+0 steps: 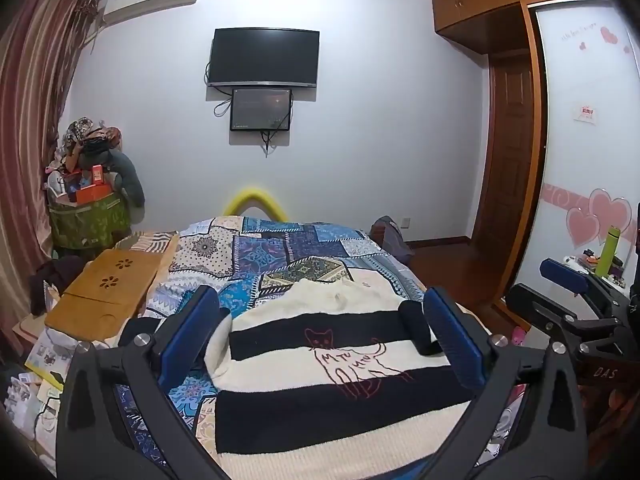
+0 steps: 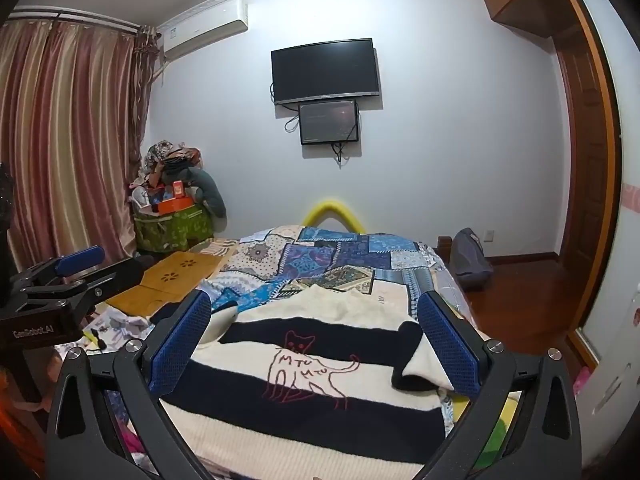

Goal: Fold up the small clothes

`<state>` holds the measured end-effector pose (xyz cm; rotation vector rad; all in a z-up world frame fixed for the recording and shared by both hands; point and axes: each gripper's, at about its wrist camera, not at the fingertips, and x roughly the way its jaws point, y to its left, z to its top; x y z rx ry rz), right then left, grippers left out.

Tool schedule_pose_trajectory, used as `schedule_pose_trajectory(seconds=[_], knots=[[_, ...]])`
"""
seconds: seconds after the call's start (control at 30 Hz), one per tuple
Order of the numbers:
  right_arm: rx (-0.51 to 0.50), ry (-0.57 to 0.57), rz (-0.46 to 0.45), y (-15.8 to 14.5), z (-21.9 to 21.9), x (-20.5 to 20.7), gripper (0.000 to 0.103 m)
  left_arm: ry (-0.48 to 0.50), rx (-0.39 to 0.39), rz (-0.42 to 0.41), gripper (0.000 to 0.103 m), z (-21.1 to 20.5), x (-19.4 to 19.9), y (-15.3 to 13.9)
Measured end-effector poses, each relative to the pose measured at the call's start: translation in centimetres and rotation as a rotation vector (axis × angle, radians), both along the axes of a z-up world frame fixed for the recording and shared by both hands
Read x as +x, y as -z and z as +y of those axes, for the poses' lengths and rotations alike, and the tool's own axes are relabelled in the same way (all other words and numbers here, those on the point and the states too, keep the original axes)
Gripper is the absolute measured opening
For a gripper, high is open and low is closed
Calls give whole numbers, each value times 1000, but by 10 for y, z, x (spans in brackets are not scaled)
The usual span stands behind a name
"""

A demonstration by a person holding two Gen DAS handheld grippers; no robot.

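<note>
Striped knit sweater point(image 1: 340, 360) lying flat on the bed point(image 1: 280, 248), sleeves turned inward but body not yet folded, both left tongs point(image 1: 320, 340) and right tongs point(image 2: 316, 344) wide and empty.

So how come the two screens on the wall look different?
The top screen is wider and taller than the lower screen that hangs right under it. The top screen is plain black, while the lower screen shows a dim greyish picture with a small bright spot. Both are dark flat rectangles on the same white wall, with cables hanging from them.
</note>
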<state>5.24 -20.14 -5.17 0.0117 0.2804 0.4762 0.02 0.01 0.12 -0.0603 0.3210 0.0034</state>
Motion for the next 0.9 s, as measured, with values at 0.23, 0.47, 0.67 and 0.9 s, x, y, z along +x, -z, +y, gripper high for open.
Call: schedule_pose_trajectory(seconds=[0.23, 0.47, 0.67, 0.9], knots=[[-2, 3, -1, 0, 4, 2, 102, 4, 6, -10, 103, -2, -3, -1], [0, 2, -2, -1, 3, 2, 102, 13, 5, -10, 103, -3, -5, -1], [0, 1, -3, -1, 3, 2, 102, 18, 6, -16, 103, -2, -6, -2], [1, 1, -5, -3, 4, 1, 102, 18, 9, -18, 103, -2, -7, -2]])
